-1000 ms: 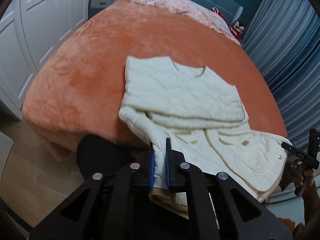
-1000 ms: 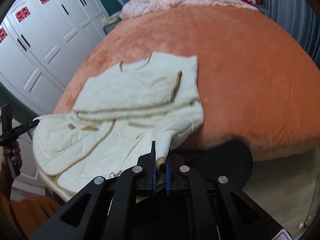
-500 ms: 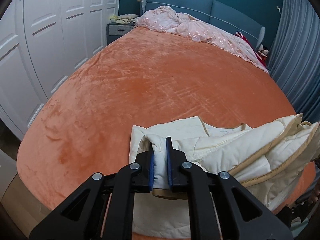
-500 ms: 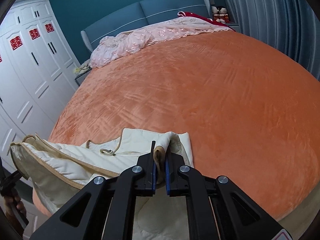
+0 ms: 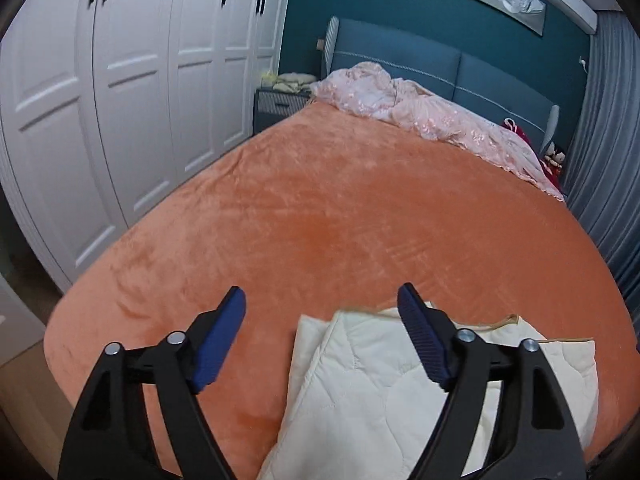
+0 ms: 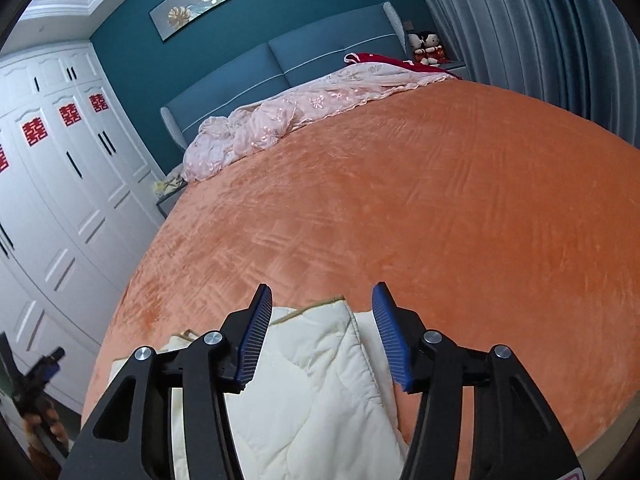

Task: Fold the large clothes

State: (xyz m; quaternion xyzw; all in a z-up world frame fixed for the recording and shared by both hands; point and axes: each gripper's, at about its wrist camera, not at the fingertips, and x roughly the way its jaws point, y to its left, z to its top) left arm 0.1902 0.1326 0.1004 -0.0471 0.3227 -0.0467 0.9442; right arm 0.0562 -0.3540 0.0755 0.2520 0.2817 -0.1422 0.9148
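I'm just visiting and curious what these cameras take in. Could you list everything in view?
quilted garment: one, cream, folded at the bed's near edge
bed cover: one, orange, over the whole bed
crumpled bedding: one, pale pink, by the headboard
headboard: one, blue, at the far wall
wardrobe: one, white, left of the bed
curtains: grey-blue, right of the bed
left gripper: one, black with blue pads, open over the garment
right gripper: one, same colours, open, garment between but unpinched

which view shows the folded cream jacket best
The left wrist view: the cream jacket spreads across more of the frame, showing its trimmed far edge. The right wrist view shows a narrower strip between the fingers, on the orange blanket.
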